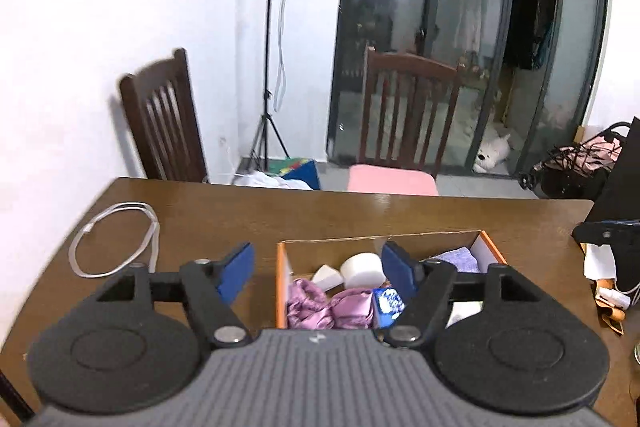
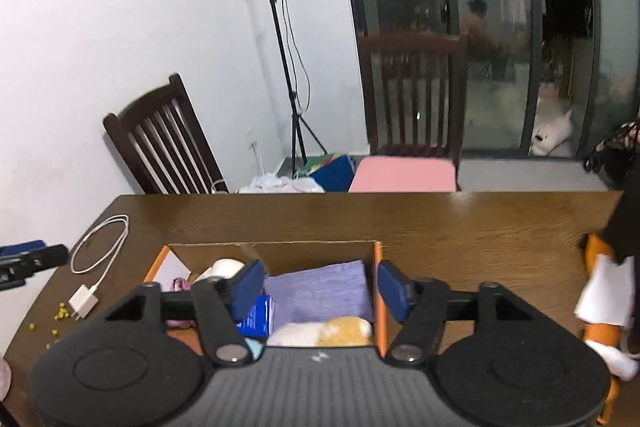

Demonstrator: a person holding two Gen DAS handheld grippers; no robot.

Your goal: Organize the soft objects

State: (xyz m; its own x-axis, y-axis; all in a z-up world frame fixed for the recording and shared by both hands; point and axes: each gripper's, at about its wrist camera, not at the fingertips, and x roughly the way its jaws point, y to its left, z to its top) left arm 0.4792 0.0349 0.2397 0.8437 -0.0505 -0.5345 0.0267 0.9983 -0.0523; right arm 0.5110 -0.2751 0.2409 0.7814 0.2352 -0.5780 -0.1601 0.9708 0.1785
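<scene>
Both my tongs, left (image 1: 318,269) and right (image 2: 322,287), gape empty above the cardboard box (image 2: 376,291) mid-table (image 2: 440,223), holding purple towel (image 2: 320,295), pink cloth (image 1: 320,307), white sponge (image 1: 362,269).

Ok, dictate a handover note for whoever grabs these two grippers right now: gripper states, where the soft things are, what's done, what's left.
Left hand-held gripper: open, nothing between its pads, above the box.
Right hand-held gripper: open, empty, above the box.
Cardboard box on the wooden table holds the purple towel, pink cloth, white foam roll, blue packet and a white-and-yellow soft item.
Done: those soft things are in the box.
Left: nothing soft shows loose on the table; the white charger cable lies beside the box.
</scene>
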